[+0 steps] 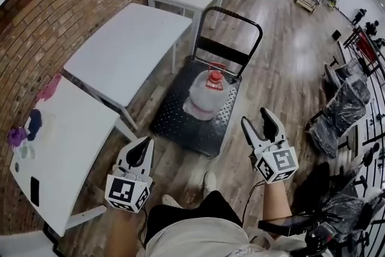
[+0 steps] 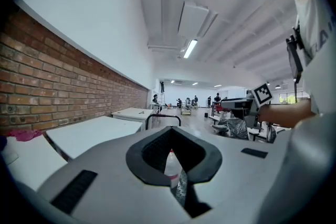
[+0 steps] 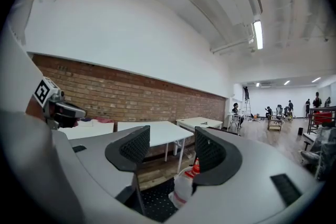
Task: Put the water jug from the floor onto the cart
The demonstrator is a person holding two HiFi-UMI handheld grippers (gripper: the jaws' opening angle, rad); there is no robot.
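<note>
A clear water jug point(image 1: 206, 96) with a red cap stands upright on the black deck of a flat cart point(image 1: 180, 123), near its push handle point(image 1: 231, 15). Both grippers hang in the air well short of the cart, near the person's body. My left gripper point(image 1: 146, 141) points toward the cart's near left corner, its fingers closed together on nothing. My right gripper point(image 1: 255, 118) is open, with nothing between its pads. In the left gripper view the jug point(image 2: 170, 165) shows far off through the ring that the left gripper's point(image 2: 170, 128) shut jaws form. Between the right gripper's point(image 3: 170, 147) spread jaws the jug point(image 3: 185, 191) appears far off too.
White tables point(image 1: 129, 45) line the brick wall at the left, and the nearest one point(image 1: 66, 141) carries small items. Plastic-wrapped chairs point(image 1: 346, 99) stand at the right. The person's shoe point(image 1: 208, 180) is on the wood floor just before the cart. People work far down the room.
</note>
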